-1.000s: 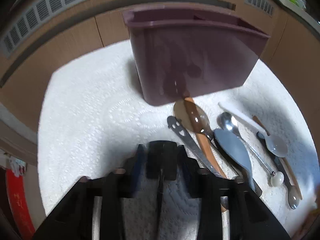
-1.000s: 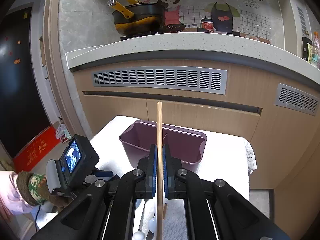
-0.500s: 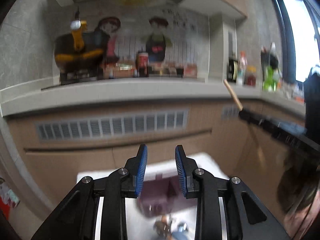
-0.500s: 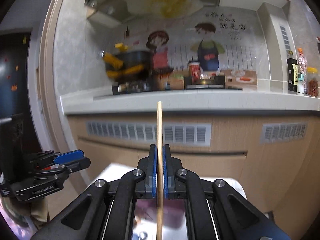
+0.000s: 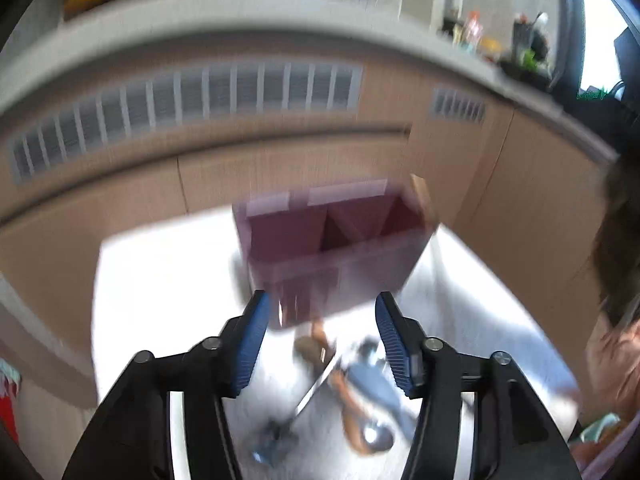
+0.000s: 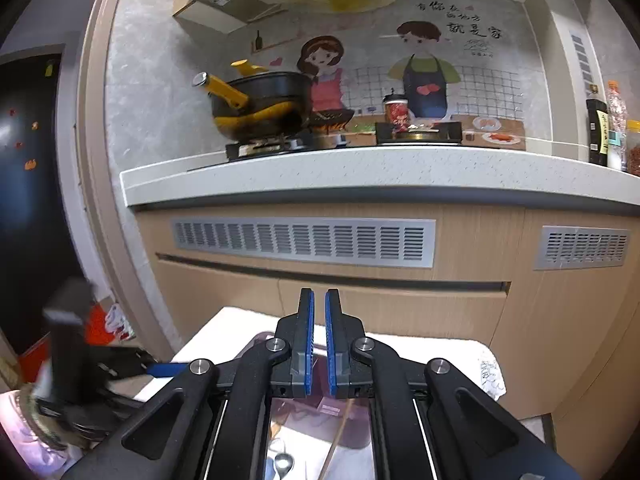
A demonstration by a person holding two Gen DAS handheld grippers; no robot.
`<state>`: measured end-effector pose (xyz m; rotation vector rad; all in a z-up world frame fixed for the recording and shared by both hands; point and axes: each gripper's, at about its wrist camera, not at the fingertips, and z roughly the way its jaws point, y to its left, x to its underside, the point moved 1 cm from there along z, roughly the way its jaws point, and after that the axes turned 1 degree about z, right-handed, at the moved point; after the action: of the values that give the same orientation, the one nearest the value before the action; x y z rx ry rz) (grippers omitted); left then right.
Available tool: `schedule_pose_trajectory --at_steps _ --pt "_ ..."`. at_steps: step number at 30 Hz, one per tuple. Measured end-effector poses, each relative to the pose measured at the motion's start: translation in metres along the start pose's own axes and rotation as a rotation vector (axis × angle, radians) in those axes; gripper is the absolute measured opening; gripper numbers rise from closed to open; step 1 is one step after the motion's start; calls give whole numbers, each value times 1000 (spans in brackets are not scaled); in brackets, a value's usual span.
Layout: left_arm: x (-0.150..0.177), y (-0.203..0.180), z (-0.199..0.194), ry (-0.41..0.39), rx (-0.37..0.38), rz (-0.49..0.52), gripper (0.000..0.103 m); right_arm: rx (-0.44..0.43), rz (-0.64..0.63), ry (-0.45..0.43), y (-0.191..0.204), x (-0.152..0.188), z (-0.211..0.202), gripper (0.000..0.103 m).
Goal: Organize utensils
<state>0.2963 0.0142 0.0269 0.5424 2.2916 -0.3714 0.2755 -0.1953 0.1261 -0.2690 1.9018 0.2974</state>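
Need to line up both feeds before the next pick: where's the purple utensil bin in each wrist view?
Left wrist: purple utensil bin at centre, blurred, beyond the open left gripper.
Right wrist: bin low at centre, mostly hidden behind the right gripper.
Shared landmark: the long grey vent grille in the cabinet.

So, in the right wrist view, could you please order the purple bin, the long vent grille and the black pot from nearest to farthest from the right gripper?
1. Purple bin: just below the right gripper.
2. Long vent grille: on the cabinet front, ahead.
3. Black pot: on the stove, upper left.
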Motion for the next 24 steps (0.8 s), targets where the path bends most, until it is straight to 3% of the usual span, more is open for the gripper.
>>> schedule_pose_trajectory --at_steps 4,7,9,11,14,16,19,24 --pt "23 2 29 117 -5 13 56 -5 -6 33 -1 6 2 5" --pt "33 0 37 161 -7 14 56 -22 -7 121 -7 20 5 7" --pt "40 -1 38 171 -16 9 56 -8 -9 198 -13 39 8 18" --pt "46 0 36 173 -27 7 56 28 8 263 -20 58 10 40" --pt "57 3 35 180 -33 3 61 85 94 399 -36 98 18 42" --pt "65 4 36 188 -40 0 67 91 194 530 -47 132 28 42" --pt "74 8 35 194 -48 -4 68 90 327 674 -55 175 42 42" --pt "81 18 28 196 -56 -40 68 111 270 723 -30 198 72 40"
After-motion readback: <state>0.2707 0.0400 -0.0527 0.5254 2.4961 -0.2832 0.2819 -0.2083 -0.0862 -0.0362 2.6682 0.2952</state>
